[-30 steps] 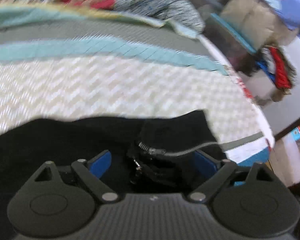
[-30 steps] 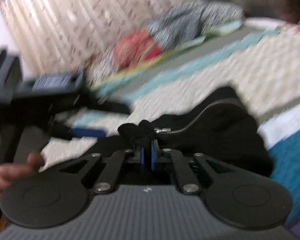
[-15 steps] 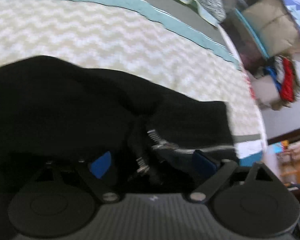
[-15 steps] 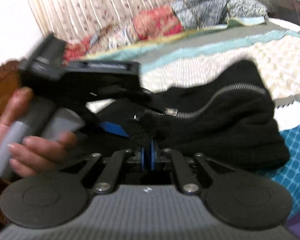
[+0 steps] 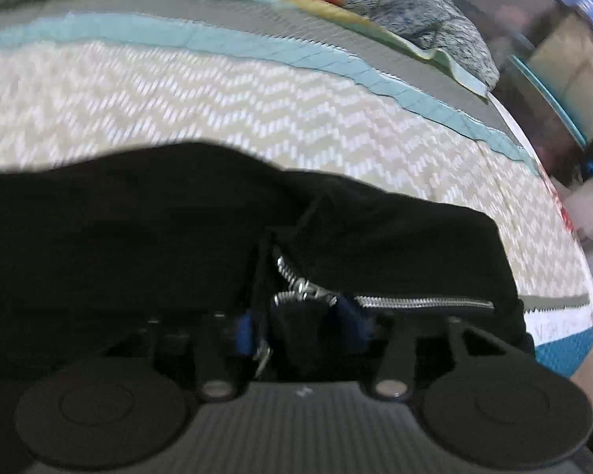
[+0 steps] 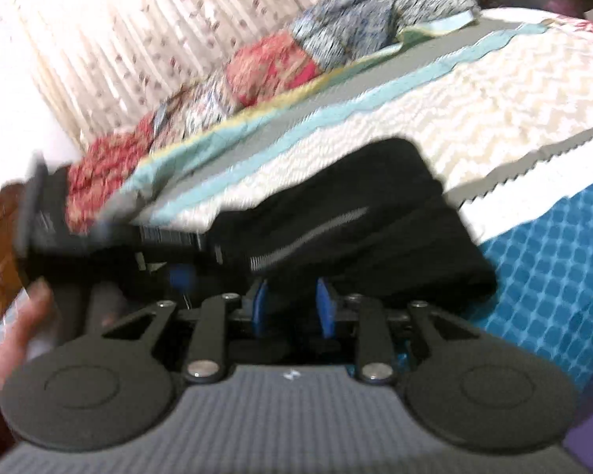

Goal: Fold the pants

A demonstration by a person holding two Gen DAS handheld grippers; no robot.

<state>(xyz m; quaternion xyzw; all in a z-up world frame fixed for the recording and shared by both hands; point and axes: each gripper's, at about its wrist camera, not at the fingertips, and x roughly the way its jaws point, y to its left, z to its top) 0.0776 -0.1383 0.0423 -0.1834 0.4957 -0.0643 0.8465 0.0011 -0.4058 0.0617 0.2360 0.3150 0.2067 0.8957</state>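
Black pants [image 5: 138, 237] with a silver zipper [image 5: 415, 302] lie bunched on the bed, near its front edge. My left gripper [image 5: 296, 331] points down at the zipper end. Its jaws are closing, and a wad of black fabric sits between the blue pads without being clearly pinched. In the right wrist view the pants [image 6: 375, 217] lie just beyond my right gripper [image 6: 292, 304]. Its jaws are opening, the blue pads stand apart, and the cloth hangs loose in front of them. A hand [image 6: 16, 339] holds the left tool at the left of that view.
A cream zigzag bedspread [image 5: 217, 110] with teal and grey bands covers the bed. Crumpled clothes [image 6: 336, 39] are piled at the back, by a curtain [image 6: 138, 39]. The bed's edge with a blue patterned cover [image 6: 553, 256] is on the right. Cluttered furniture [image 5: 553, 59] stands beyond the bed.
The left gripper has dropped onto the pants and its wide jaws have drawn in around the zipper fabric. The right jaws, pinched on the cloth before, have parted.
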